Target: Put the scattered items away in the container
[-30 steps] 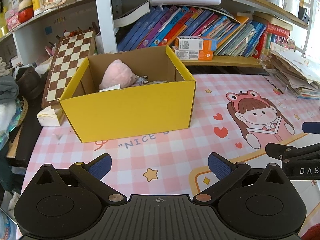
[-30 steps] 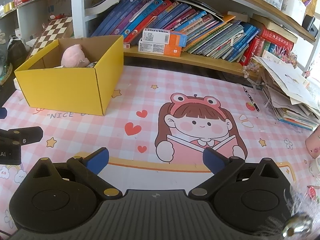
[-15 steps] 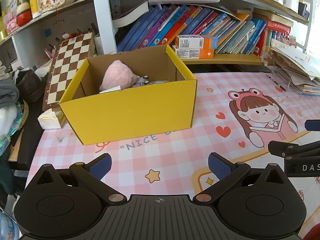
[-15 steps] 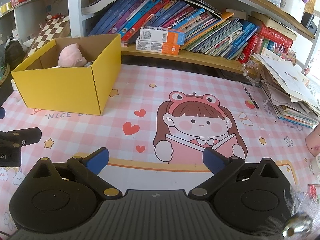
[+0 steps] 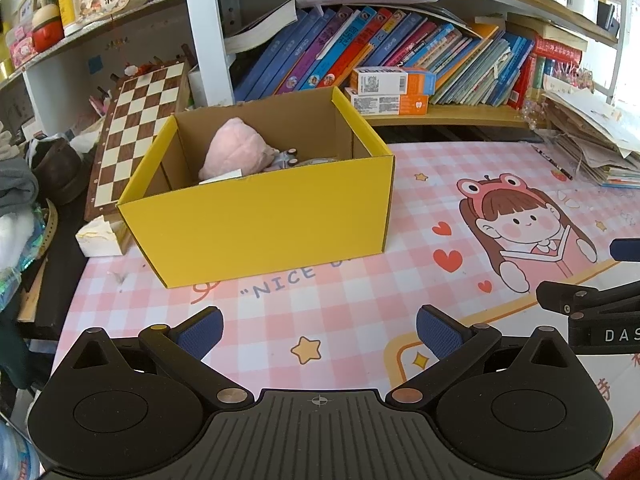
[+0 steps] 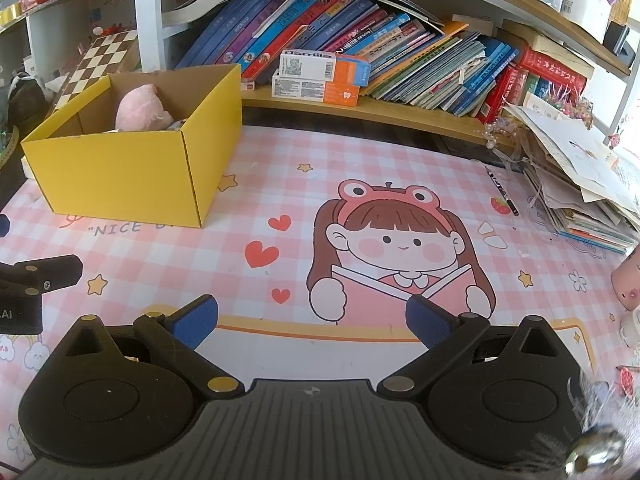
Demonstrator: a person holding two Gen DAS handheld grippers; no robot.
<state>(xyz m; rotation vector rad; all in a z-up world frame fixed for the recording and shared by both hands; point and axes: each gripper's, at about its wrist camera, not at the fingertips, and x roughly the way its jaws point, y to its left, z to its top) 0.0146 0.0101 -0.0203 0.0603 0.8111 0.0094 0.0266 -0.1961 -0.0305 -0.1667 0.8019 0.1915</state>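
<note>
both your left gripper (image 5: pixel 319 330) and right gripper (image 6: pixel 311 318) gape wide, holding nothing; the yellow box (image 5: pixel 264 216) sits ahead of your left one.

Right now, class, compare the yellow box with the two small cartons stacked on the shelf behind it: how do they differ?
The yellow box is open-topped and holds a pink plush; the small cartons are closed. The box is plain yellow and far bigger; the cartons are white and orange with printed labels. The box stands on the mat; the cartons sit on the shelf. All are rectangular.
</note>
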